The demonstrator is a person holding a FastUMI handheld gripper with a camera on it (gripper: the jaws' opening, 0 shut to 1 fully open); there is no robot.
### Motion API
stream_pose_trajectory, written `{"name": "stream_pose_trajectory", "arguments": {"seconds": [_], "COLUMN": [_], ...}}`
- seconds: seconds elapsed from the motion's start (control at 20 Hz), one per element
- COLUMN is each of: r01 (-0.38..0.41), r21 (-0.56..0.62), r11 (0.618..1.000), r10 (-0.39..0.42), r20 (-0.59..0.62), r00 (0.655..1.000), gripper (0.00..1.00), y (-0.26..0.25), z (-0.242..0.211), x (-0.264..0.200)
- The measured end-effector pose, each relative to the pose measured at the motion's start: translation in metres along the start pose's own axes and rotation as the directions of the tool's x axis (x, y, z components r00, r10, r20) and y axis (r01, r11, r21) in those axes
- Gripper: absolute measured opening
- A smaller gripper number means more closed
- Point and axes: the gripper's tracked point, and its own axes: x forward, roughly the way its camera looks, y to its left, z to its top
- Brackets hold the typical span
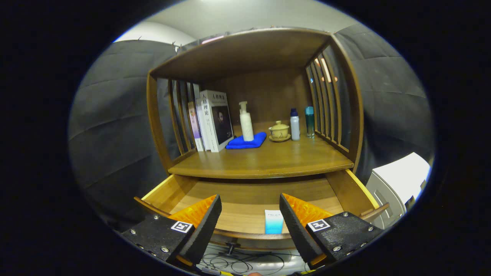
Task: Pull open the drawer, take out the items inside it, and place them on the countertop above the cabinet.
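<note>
Drawer (pixel 245 199) of the wooden cabinet stands pulled out, its bare wooden floor showing between the side walls. Inside it, against the front wall, lies a small tube (pixel 274 222) with a white top and a blue lower part. The claw (pixel 250 201) hangs above the drawer's front edge with its fingers spread wide and nothing between them. The tube sits in the gap between the two fingers, closer to the right finger (pixel 295 226) than to the left one (pixel 203 226), and touches neither.

Above the drawer is the surface (pixel 264 161) of the cabinet, under a wooden roof with slatted sides. On it, beyond the claw, stand several books (pixel 215 120) upright against the left slats. Just to their right lies a folded blue cloth (pixel 245 142), and a white pump bottle (pixel 246 122) stands on it. Further right sit a small yellowish lidded cup (pixel 279 131) on a saucer, a white bottle with a dark cap (pixel 294 124) and a teal bottle (pixel 309 121) next to the right slats.

Below the drawer front, thin black cables (pixel 238 262) lie looped on a pale floor. A white box (pixel 399 180) stands to the right of the cabinet.
</note>
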Motion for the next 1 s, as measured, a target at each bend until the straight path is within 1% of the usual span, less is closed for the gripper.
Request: {"name": "stream_pose_trajectory", "arguments": {"seconds": [0.15, 0.25, 0.35, 0.45, 0.55, 0.6, 0.75, 0.85, 0.9, 1.0], "r01": [0.009, -0.002, -0.035, -0.068, -0.058, -0.048, -0.013, -0.015, -0.021, -0.001], "r21": [-0.042, -0.072, -0.073, -0.022, 0.06, 0.084, 0.07, 0.081, 0.097, 0.078], "r11": [0.999, 0.997, 0.997, 0.997, 0.996, 0.995, 0.997, 0.997, 0.995, 0.997], "r10": [-0.014, -0.013, 0.008, 0.05, 0.082, 0.088, 0.058, 0.069, 0.085, 0.058], "r20": [-0.116, -0.211, -0.347, -0.457, -0.55, -0.595, -0.687, -0.722, -0.723, -0.737], "r00": [0.993, 0.977, 0.938, 0.888, 0.831, 0.799, 0.724, 0.689, 0.686, 0.674], "gripper": [0.93, 0.93, 0.93, 0.94, 0.93, 0.93, 0.93, 0.92, 0.91, 0.89], "y": [-0.01, -0.014, -0.013, -0.008, -0.005, -0.008, -0.024, -0.026, -0.025, -0.032], "z": [-0.007, -0.021, -0.047, -0.065, -0.08, -0.085, -0.1, -0.102, -0.102, -0.107], "x": [0.023, 0.037, 0.044, 0.049, 0.055, 0.055, 0.061, 0.063, 0.066, 0.069]}}
